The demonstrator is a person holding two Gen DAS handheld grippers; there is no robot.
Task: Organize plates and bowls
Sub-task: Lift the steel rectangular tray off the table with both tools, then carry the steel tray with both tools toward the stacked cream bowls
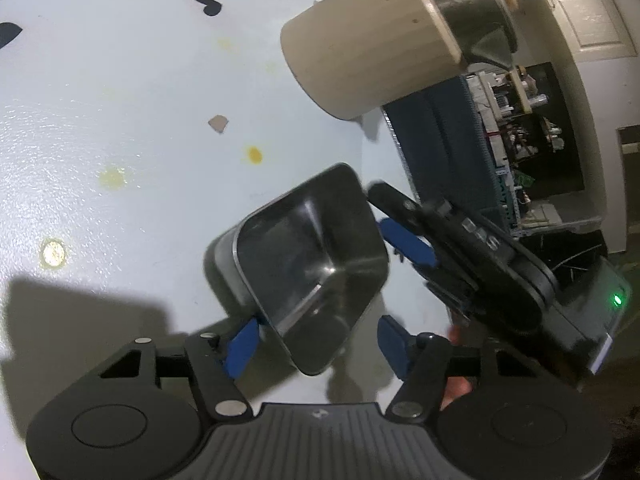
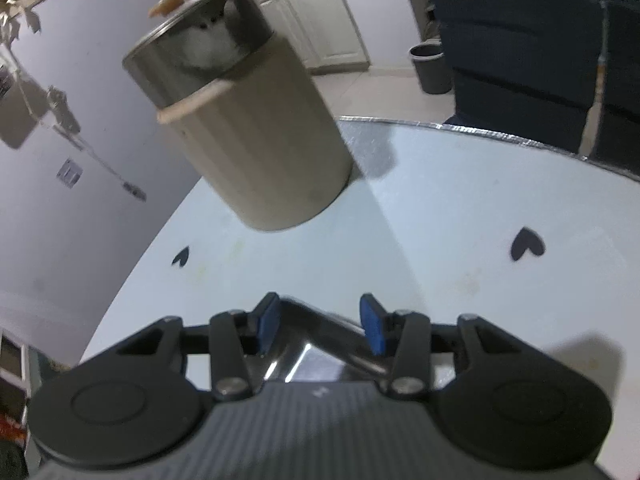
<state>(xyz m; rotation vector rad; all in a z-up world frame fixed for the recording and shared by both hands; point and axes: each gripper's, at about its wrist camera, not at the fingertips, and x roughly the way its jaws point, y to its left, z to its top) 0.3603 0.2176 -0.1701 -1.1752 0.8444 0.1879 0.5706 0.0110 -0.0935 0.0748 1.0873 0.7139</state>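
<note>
A square stainless steel bowl (image 1: 308,268) hangs tilted above the white table (image 1: 120,100), held between both tools. My left gripper (image 1: 316,340) is wide open, its blue pads either side of the bowl's lower corner, not pressing it. My right gripper (image 1: 404,240) comes in from the right; its blue pads sit at the bowl's right rim. In the right wrist view the right gripper (image 2: 318,326) is open around the bowl's metal corner (image 2: 320,344). Whether either pad touches the bowl is unclear.
A tall beige cylindrical container with a metal top (image 1: 372,36) stands near the table's far edge, also in the right wrist view (image 2: 256,132). Dark heart stickers (image 2: 528,242) and yellow stains (image 1: 254,155) mark the table. A dark blue chair (image 2: 520,48) stands beyond the table edge.
</note>
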